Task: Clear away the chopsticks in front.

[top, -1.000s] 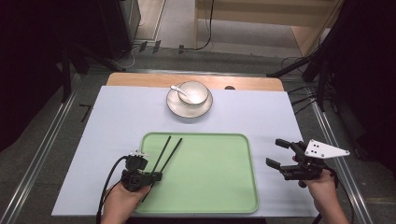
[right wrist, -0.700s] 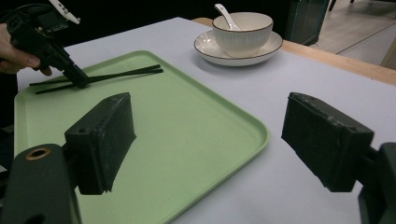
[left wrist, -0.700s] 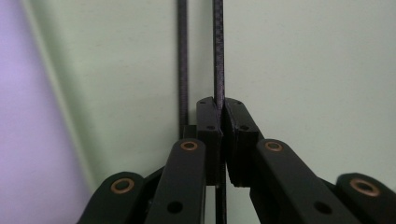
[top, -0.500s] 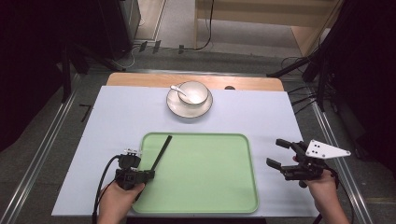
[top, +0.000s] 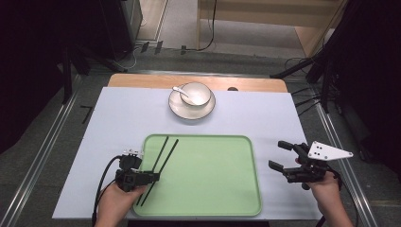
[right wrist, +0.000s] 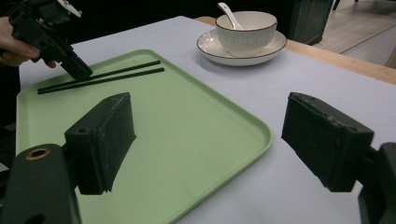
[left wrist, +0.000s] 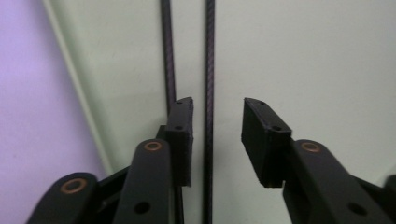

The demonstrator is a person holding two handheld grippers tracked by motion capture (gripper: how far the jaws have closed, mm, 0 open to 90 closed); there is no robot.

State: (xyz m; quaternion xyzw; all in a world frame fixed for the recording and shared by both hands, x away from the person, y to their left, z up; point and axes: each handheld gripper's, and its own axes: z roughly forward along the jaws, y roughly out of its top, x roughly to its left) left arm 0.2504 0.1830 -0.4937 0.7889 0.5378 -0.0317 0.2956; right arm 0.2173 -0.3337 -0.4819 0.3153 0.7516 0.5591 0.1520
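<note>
Two black chopsticks (top: 163, 156) lie on the left part of a green tray (top: 213, 189), close together and slightly splayed. My left gripper (top: 155, 177) sits low over their near ends at the tray's left edge. In the left gripper view its jaws stand open, with one chopstick (left wrist: 208, 56) running between them untouched and the other passing under the left jaw. My right gripper (top: 276, 154) hovers open beside the tray's right edge with nothing in it. The right gripper view shows the tray (right wrist: 187, 140), the chopsticks (right wrist: 107, 74) and the left gripper (right wrist: 77, 67) across it.
A white bowl (top: 195, 93) with a spoon (top: 179, 90) in it stands on a saucer (top: 208, 111) at the back middle of the white table cover. The wooden table edge (top: 255, 84) runs behind it. Dark stands and cables surround the table.
Half a second ago the chopsticks were pressed together into one line at the left gripper; now they lie slightly apart and its jaws are open. The right gripper has stayed put.
</note>
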